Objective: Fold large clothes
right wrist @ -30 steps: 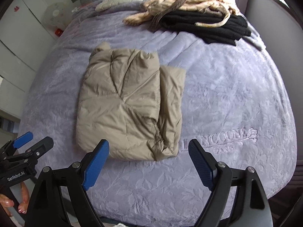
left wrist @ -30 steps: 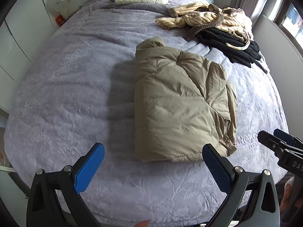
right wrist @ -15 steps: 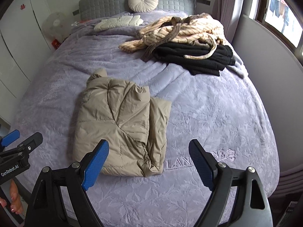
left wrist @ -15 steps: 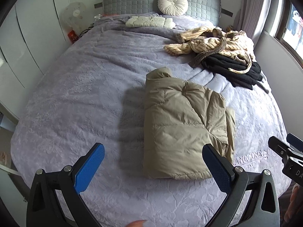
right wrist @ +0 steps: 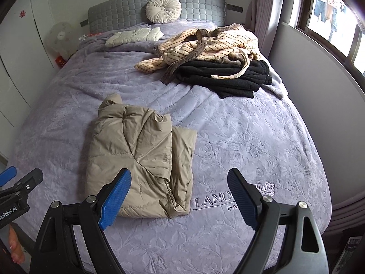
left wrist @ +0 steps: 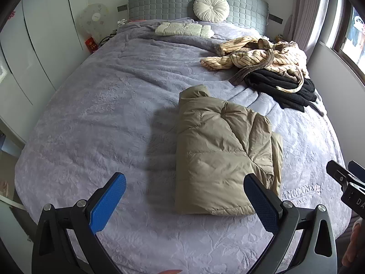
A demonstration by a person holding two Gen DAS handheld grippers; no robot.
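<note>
Item: folded beige quilted down jacket (left wrist: 223, 153), laid flat on the lilac embossed bedspread (left wrist: 95, 123) of the bed, near its foot and a little right of centre in the left wrist view; collar end turned toward the far headboard

Left claw (left wrist: 184, 199): blue-padded jaws spread wide, nothing gripped, held above the near edge of the bed, clear of the jacket

Right claw (right wrist: 179, 196): jaws likewise spread wide and empty, held over the jacket's near right corner without contact

Also recorded, far right: cream striped robe (right wrist: 205, 45) heaped partly over folded black garments (right wrist: 228, 75); round cream cushion (left wrist: 211, 8) against the grey quilted headboard (left wrist: 159, 2)
</note>
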